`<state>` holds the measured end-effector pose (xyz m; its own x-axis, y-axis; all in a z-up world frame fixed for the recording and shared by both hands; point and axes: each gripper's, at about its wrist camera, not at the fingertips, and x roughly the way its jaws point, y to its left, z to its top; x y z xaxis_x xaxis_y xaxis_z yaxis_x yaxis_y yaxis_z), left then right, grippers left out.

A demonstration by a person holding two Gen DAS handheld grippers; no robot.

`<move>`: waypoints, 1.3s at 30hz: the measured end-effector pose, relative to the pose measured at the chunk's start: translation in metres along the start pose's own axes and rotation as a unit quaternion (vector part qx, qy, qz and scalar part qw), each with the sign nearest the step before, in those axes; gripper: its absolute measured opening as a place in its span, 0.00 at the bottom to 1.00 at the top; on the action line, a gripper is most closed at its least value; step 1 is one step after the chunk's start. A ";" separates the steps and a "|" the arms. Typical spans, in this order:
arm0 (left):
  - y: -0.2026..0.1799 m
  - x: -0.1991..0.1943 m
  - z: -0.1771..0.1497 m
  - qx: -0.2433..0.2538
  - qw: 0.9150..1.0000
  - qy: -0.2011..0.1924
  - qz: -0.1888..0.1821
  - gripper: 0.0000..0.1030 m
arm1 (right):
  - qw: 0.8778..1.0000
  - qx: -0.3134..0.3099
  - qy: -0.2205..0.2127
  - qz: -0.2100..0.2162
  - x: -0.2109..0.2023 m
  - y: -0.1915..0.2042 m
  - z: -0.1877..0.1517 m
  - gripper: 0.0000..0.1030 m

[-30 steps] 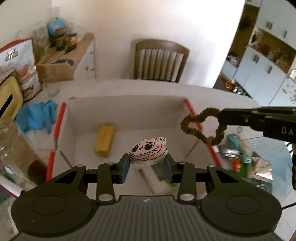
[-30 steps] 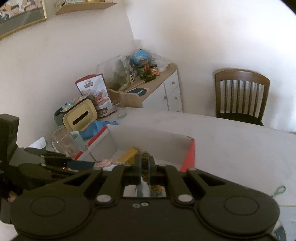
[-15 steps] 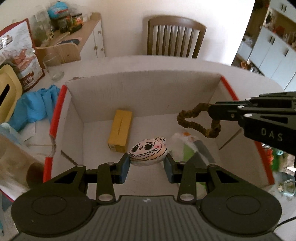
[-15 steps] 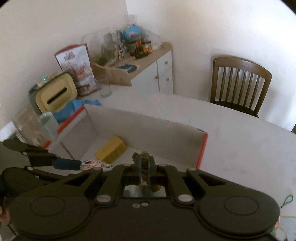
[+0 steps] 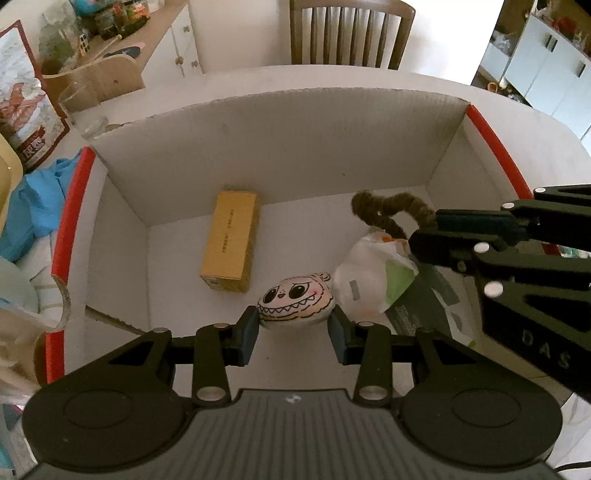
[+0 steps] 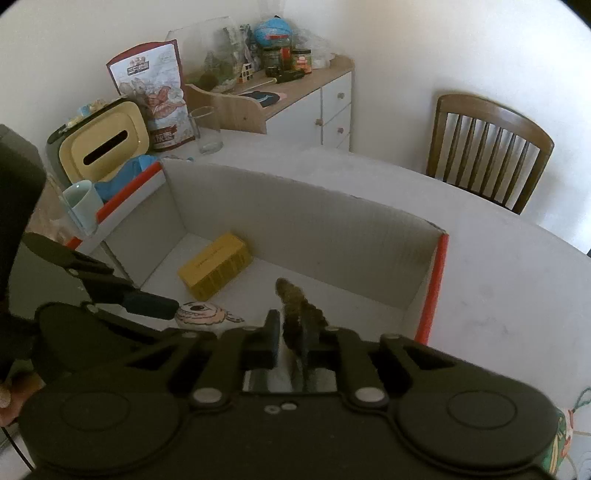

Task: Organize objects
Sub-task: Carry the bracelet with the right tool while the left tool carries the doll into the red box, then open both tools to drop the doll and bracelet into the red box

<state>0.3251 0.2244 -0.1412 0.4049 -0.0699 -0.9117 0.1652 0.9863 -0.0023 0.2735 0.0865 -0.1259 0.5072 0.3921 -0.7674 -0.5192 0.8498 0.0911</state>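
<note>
My left gripper [image 5: 295,326] is low inside the white cardboard box [image 5: 280,147]. A small cartoon-face toy [image 5: 295,299] sits between its blue pads, which still touch it as the jaws start opening. My right gripper [image 5: 423,230] reaches in from the right with a brown fuzzy loop [image 5: 388,208] at its tip. In the right wrist view that gripper [image 6: 293,326] is opening: the loop [image 6: 295,306] leans on the right finger, clear of the left pad. A yellow carton [image 5: 231,240] and a white-green packet [image 5: 373,280] lie on the box floor.
The box has red-edged side flaps [image 5: 495,147]. Left of it are a blue cloth [image 5: 33,210], a pale cup [image 6: 83,206], a yellow tissue box [image 6: 107,147] and a drinking glass [image 6: 207,129]. A wooden chair [image 5: 351,33] and a cluttered sideboard [image 6: 295,96] stand behind the table.
Both grippers have sunk and tilted down into the box, which now fills the views. The right jaws, pressed together on the loop before, now stand apart. The toy stays between the left pads.
</note>
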 end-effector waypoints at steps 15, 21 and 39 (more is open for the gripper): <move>0.004 -0.012 -0.003 -0.017 1.000 -0.009 -0.010 0.56 | 1.000 0.019 -0.009 0.015 -0.029 -0.006 -0.008 0.35; 0.002 -0.031 -0.009 -0.019 0.999 -0.028 -0.007 0.56 | 0.999 0.023 -0.017 0.018 -0.046 -0.007 -0.015 0.35; -0.040 -0.114 -0.034 0.008 0.992 -0.125 -0.023 0.56 | 0.996 0.061 -0.062 0.017 -0.130 -0.030 -0.054 0.53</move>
<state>0.2420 0.1977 -0.0513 0.6070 -0.1510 -0.7802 0.2018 0.9789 -0.0324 0.1855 -0.0088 -0.0631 0.5754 0.4563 -0.6788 -0.4542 0.8684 0.1988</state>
